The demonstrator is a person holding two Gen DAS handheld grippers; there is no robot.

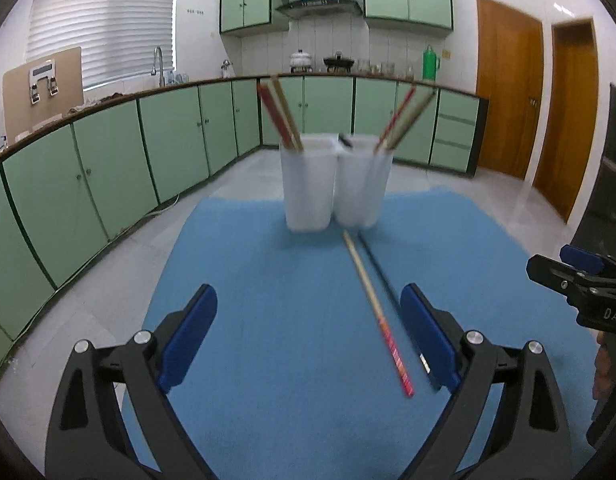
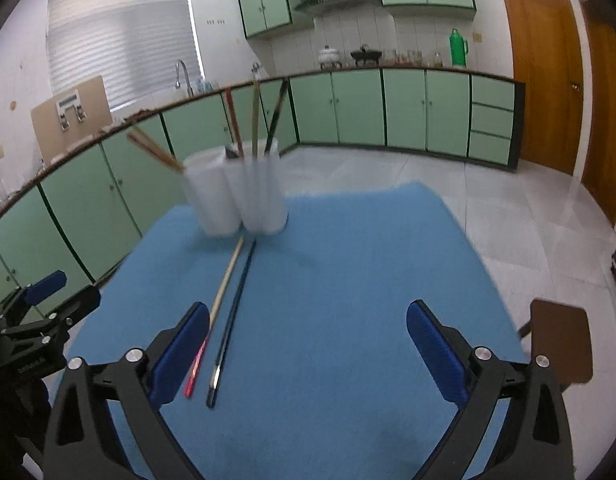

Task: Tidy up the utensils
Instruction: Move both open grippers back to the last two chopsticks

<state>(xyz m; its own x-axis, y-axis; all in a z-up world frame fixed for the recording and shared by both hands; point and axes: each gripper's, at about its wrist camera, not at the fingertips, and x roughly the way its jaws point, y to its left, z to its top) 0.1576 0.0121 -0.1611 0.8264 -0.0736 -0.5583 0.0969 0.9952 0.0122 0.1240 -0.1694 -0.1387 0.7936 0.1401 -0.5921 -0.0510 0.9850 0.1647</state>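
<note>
1. Big green cabinets (image 1: 108, 168) wrap around the kitchen, with two wooden doors (image 1: 507, 92) off to the right side.
2. A blue mat (image 1: 288, 288) covers the table, and everything sits on it.
3. White holder (image 1: 331, 180) with several compartments stands at the far end of the mat. It's already got chopsticks leaning out: a bunch tilting left (image 1: 280, 112) and a bunch tilting right (image 1: 405, 118) in the left wrist view.
4. Left gripper (image 1: 308, 336) is spread wide with nothing in it, hanging over the mat. Right gripper (image 2: 308, 356), same deal: jaws wide apart, empty.
5. Two loose chopsticks lie flat on the mat just in front of the holder, side by side and nearly parallel: a pale one with a red end (image 1: 371, 304) and a black one (image 2: 234, 312). In the left view they're right next to the left gripper's right finger; in the right view they're by the right gripper's left finger. Pretty blurry, so can't tell if anything's touching.
</note>
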